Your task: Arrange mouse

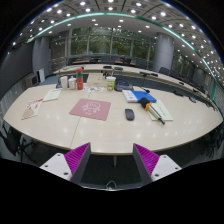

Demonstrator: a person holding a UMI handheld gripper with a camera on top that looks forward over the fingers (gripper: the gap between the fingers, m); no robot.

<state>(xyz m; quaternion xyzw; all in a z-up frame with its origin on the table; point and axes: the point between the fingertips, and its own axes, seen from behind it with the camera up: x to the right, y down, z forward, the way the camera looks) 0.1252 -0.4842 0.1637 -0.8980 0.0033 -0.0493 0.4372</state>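
Note:
A small dark mouse (129,114) lies on the large cream table (110,135), just right of a pink mouse mat (91,109). My gripper (112,160) is well back from the table's near edge, with the mouse and mat far beyond the fingers. The two fingers, with magenta pads (77,156), stand wide apart and nothing is between them.
Papers, a blue folder (137,96) and an orange item lie at the table's right. Bottles and cups (78,83) stand at the far left, with papers (40,103) nearby. Dark chairs (14,140) line the table's sides. Windows and more desks are behind.

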